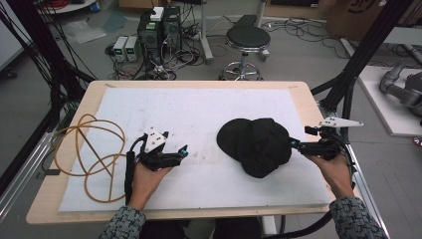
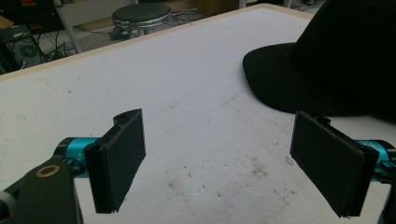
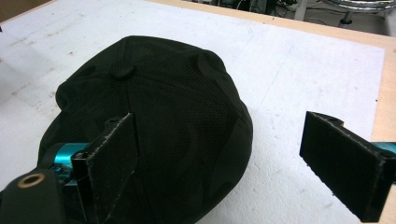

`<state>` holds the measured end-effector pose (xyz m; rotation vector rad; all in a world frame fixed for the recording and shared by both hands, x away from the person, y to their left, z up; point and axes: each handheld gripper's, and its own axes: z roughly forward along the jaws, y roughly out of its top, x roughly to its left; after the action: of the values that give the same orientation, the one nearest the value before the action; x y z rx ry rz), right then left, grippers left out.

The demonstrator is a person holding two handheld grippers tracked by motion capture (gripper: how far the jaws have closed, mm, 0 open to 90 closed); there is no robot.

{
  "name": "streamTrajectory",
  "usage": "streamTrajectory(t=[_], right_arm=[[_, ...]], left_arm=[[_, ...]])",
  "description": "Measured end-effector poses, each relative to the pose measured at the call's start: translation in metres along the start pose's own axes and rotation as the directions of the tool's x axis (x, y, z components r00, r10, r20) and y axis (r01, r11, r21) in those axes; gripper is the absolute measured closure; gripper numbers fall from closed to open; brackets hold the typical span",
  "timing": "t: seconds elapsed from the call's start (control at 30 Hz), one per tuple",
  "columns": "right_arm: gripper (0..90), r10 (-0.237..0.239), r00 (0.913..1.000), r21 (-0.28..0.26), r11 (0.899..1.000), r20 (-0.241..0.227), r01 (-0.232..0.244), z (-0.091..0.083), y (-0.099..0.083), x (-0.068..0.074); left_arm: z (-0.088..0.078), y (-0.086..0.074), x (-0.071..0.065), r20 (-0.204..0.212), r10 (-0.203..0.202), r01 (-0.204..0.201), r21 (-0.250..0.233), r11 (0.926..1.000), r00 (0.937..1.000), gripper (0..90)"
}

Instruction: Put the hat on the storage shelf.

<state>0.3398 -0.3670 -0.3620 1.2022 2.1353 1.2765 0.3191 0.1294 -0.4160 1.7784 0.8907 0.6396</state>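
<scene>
- High view: a black cap [image 1: 256, 144] lies on the white mat [image 1: 199, 112] that covers the wooden table [image 1: 84, 107], right of the table's middle, with its brim turned toward the left and far side.
- High view: the left gripper [image 1: 182, 151] is held in the person's left hand [image 1: 144, 179] over the mat, left of the cap and apart from it, its tips aimed toward the cap.
- High view: the right gripper [image 1: 294, 144] is held in the right hand [image 1: 334, 172] at the cap's right edge, its tips just beside or touching the crown (I cannot tell which from here).
- High view: a loose coil of tan cord [image 1: 89, 154] lies at the table's left side, partly on the mat and partly on bare wood; a round black stool [image 1: 248, 37] and some boxes of electronics [image 1: 159, 27] stand on the floor beyond the table.
- Left gripper view: the left gripper [image 2: 217, 161] has its jaws spread wide, with bare stained mat [image 2: 163, 93] between them and nothing held. The cap [image 2: 336, 60] sits ahead and to the upper right, brim toward the camera, near the right-hand jaw but not between the two.
- Right gripper view: the right gripper [image 3: 219, 163] is also wide open and holds nothing. The cap [image 3: 163, 126] lies crown up (the top button is visible), under and behind the left-hand jaw; the right-hand jaw stands over bare mat [image 3: 303, 74], well clear of the cap. The cap's right edge reaches into the gap.
</scene>
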Motion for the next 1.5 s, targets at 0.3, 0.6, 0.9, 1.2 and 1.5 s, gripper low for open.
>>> streamTrajectory(t=[0.3, 0.6, 0.9, 1.2, 1.5], right_arm=[[12.2, -0.020, 0.9992, -0.013, 1.000, -0.035, 0.019, 0.001, 0.006, 0.004], [12.3, -0.028, 0.9941, -0.032, 0.999, -0.105, 0.025, 0.010, 0.010, 0.014], [12.3, -0.042, 0.9884, 0.011, 0.999, -0.146, 0.044, 0.035, 0.013, 0.024], [18.9, -0.042, 0.9844, 0.035, 0.998, -0.171, 0.048, 0.046, 0.011, 0.023], [47.4, -0.133, 0.9727, 0.088, 0.984, -0.190, 0.152, 0.057, 0.010, 0.030]], left_arm=[[-0.002, 0.000, 0.004, -0.013, -0.015, 0.015, -0.014, 0.9998, 0.9998, 18.5], [-0.001, -0.001, 0.001, 0.000, -0.003, 0.003, -0.002, 1.0000, 1.0000, 18.5], [0.000, -0.002, 0.001, 0.003, 0.000, 0.000, 0.000, 1.0000, 1.0000, 18.7], [0.001, -0.002, 0.000, 0.002, 0.005, -0.005, 0.010, 0.9999, 1.0000, 18.9], [0.003, -0.003, -0.002, 0.005, 0.007, -0.007, 0.017, 0.9998, 1.0000, 19.2]])
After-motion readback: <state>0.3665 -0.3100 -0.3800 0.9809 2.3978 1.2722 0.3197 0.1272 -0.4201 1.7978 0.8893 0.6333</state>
